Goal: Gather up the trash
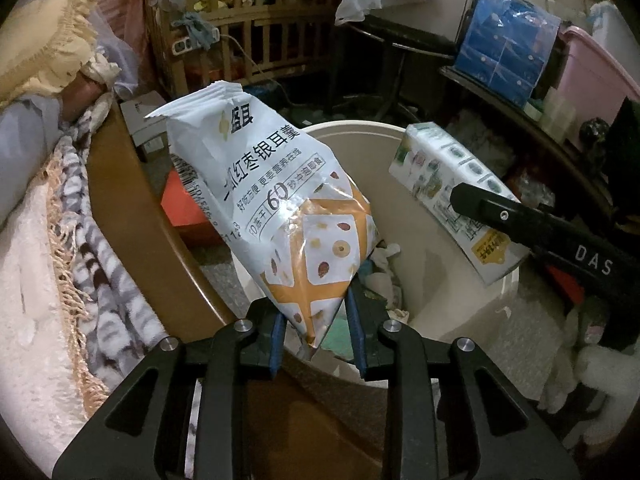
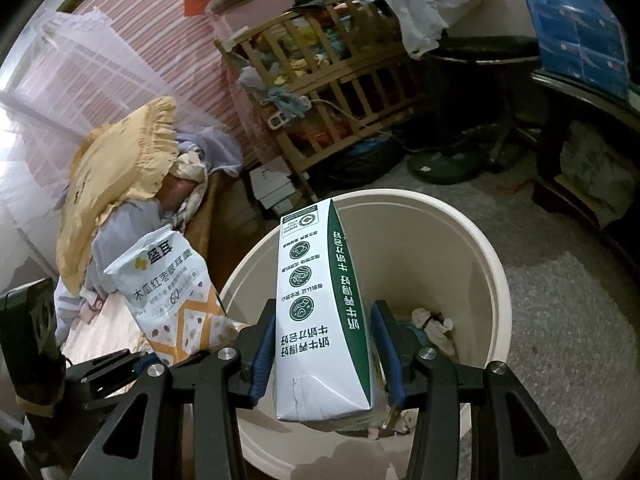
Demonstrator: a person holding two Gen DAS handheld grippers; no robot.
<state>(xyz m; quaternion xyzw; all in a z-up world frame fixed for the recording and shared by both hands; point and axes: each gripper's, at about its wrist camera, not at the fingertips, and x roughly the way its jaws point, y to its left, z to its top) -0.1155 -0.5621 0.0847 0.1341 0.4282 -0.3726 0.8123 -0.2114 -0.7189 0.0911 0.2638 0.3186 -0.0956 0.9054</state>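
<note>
My left gripper (image 1: 316, 332) is shut on the lower end of a white and orange snack bag (image 1: 280, 200), held over the near rim of a beige bin (image 1: 460, 304). My right gripper (image 2: 324, 348) is shut on a white and green milk carton (image 2: 320, 312), held upright over the same bin (image 2: 492, 264). The carton also shows in the left wrist view (image 1: 452, 192), and the snack bag in the right wrist view (image 2: 172, 300). Crumpled tissues (image 2: 436, 328) lie at the bin's bottom.
A wooden bed edge (image 1: 132, 216) with blankets and a yellow pillow (image 2: 112, 176) runs along the left. A wooden crib (image 2: 332, 92) stands behind. A fan base (image 2: 444, 164) and a dark table with blue tissue packs (image 1: 508, 52) stand to the right.
</note>
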